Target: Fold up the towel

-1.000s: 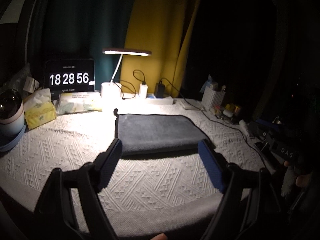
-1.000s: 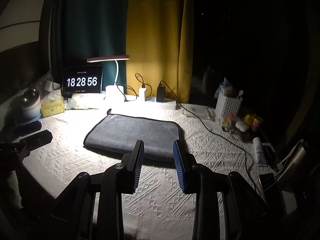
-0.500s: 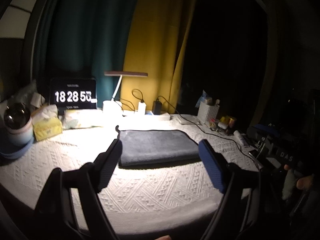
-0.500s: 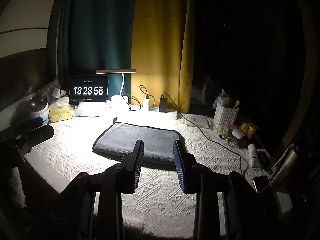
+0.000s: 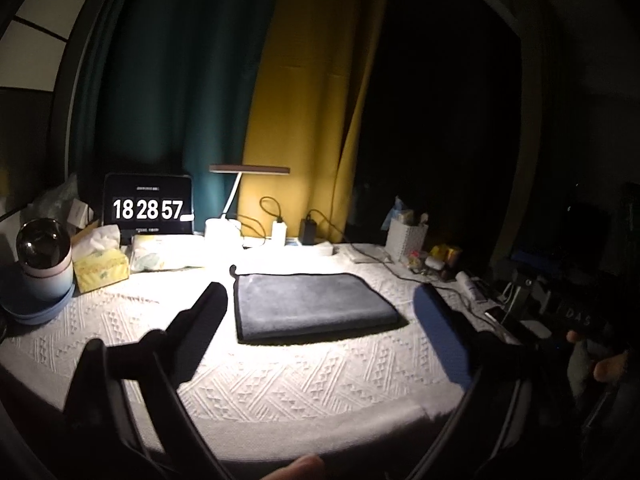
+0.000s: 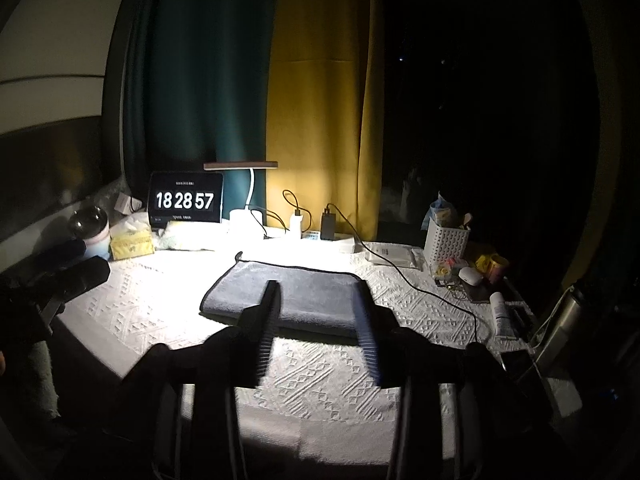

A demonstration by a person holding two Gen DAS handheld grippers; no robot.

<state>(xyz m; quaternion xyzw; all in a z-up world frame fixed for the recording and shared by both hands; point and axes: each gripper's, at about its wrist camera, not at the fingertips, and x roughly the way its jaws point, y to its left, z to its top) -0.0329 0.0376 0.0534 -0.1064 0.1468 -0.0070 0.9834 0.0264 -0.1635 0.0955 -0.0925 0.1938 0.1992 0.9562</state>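
A grey towel (image 5: 310, 305) lies folded flat in a neat rectangle on the white knitted table cover (image 5: 280, 376), under the desk lamp. It also shows in the right wrist view (image 6: 312, 300). My left gripper (image 5: 320, 320) is open and empty, held back above the table's near edge, short of the towel. My right gripper (image 6: 318, 312) is open and empty, also near the front edge, with its fingers in front of the towel. Neither touches the towel.
A lit desk lamp (image 5: 248, 200), a clock screen (image 5: 148, 208), a tissue box (image 5: 100, 270) and a cup (image 5: 44, 264) stand at the back left. A cable (image 6: 416, 284), a white basket (image 6: 446, 240) and small items sit at the right.
Both grippers have pulled back and risen from the towel, so it looks smaller and farther. The right gripper's jaws have opened wider. The towel has not moved.
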